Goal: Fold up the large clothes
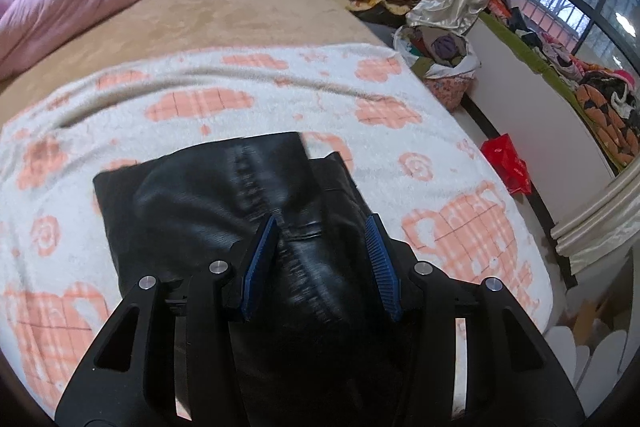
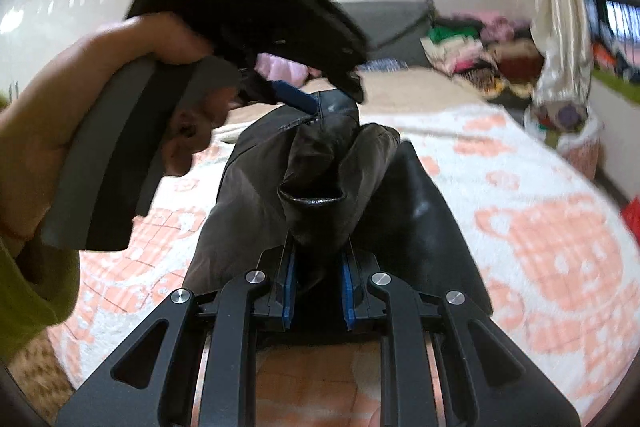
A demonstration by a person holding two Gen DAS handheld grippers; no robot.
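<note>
Covering the bed is a white blanket (image 1: 280, 95) with orange patterns, and on it lies a black leather-like garment (image 1: 192, 203), partly folded. Both tongs grip its lifted end: the left gripper (image 1: 324, 251), jaws partly apart, holds a thick fold; the right gripper (image 2: 318, 267), nearly closed, pinches a bunched edge. A hand (image 2: 80, 99) holds the left tool.

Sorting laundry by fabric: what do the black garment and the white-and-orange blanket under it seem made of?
Black garment: likely leather or faux leather; smooth, with a soft sheen and visible stitched seam. White-and-orange blanket: fluffy fleece or terry-like pile, matte and fuzzy.
</note>
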